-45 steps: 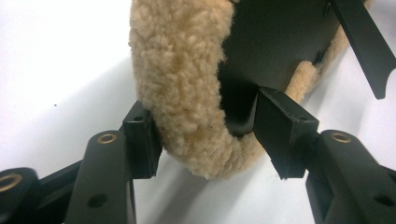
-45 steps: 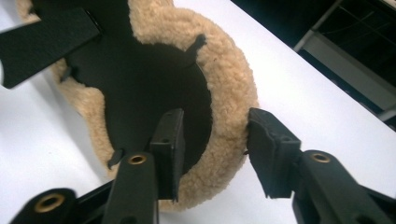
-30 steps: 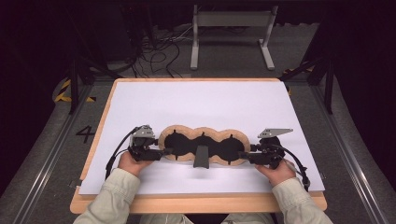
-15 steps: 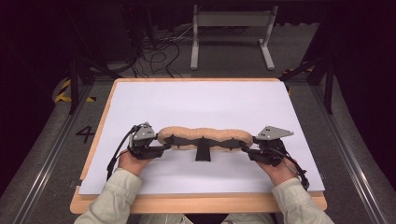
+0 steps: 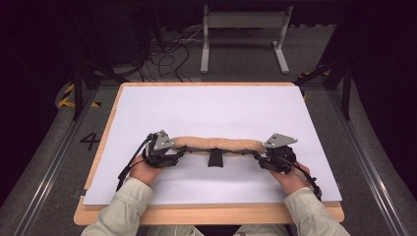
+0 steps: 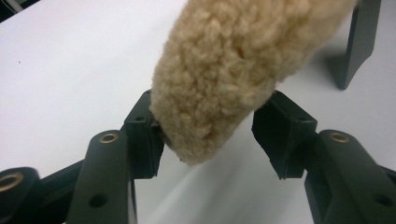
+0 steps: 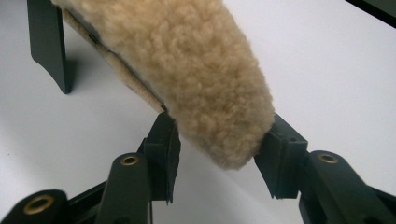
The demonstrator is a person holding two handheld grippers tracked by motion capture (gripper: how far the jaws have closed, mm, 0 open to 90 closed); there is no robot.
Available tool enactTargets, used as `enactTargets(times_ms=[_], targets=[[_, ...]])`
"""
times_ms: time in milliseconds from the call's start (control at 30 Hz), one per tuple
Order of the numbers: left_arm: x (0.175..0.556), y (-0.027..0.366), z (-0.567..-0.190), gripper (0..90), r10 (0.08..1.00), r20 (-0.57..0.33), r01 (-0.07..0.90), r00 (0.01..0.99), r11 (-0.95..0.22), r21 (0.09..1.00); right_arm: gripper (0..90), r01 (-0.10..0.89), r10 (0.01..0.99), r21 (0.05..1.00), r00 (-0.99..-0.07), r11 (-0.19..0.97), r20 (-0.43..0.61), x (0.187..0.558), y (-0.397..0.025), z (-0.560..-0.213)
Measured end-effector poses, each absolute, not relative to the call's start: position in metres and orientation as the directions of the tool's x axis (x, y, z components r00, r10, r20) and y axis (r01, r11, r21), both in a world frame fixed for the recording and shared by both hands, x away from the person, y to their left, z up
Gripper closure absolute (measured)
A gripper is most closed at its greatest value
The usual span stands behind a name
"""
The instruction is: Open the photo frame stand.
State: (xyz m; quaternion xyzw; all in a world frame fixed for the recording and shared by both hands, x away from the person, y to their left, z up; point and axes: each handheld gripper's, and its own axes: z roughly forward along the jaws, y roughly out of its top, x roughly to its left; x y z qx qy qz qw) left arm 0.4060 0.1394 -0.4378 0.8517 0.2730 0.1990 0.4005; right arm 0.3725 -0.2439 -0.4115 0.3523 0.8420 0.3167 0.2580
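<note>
Your left gripper (image 6: 205,140) and right gripper (image 7: 219,144) each pinch an end of the fleecy pad (image 5: 219,143); uneven tilting could slip it from your fingers.

Curly tan fleece covers the pad (image 5: 219,143), woolly and matt, with a thin stiff backing edge showing in the right gripper view. Its black leg (image 5: 215,159) looks like smooth plastic. The left claw (image 6: 210,135) is matt black plastic with brass-coloured rivets. White paper sheet (image 5: 206,108), smooth, over a pale wooden table (image 5: 206,214).

High overhead; two close jaw-level views, fleece (image 5: 219,143) shared
</note>
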Motion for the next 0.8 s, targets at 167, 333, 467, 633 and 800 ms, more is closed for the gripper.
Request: enactTargets(times_ms=[167,333,467,633,800], targets=[[0.403,0.149,-0.431,34.5,0.635,0.091,0.318,0.767,-0.499,0.806,40.3,0.441,0.775,0.741,-0.610,0.506,-0.165,0.372,-0.249,-0.408],[0.395,0.165,-0.425,28.7,0.669,0.054,0.371,0.742,-0.476,0.797,38.1,0.430,0.781,0.766,-0.608,0.478,-0.146,0.367,-0.258,-0.401],[0.385,0.177,-0.419,35.3,0.689,0.017,0.395,0.725,-0.437,0.808,37.9,0.425,0.788,0.777,-0.599,0.465,-0.144,0.363,-0.265,-0.396],[0.381,0.183,-0.416,45.0,0.654,-0.094,0.440,0.751,-0.390,0.809,37.7,0.418,0.789,0.783,-0.597,0.460,-0.144,0.361,-0.269,-0.392],[0.370,0.180,-0.409,74.6,0.607,-0.067,0.393,0.792,-0.422,0.817,37.7,0.406,0.784,0.790,-0.604,0.459,-0.145,0.358,-0.271,-0.388]])
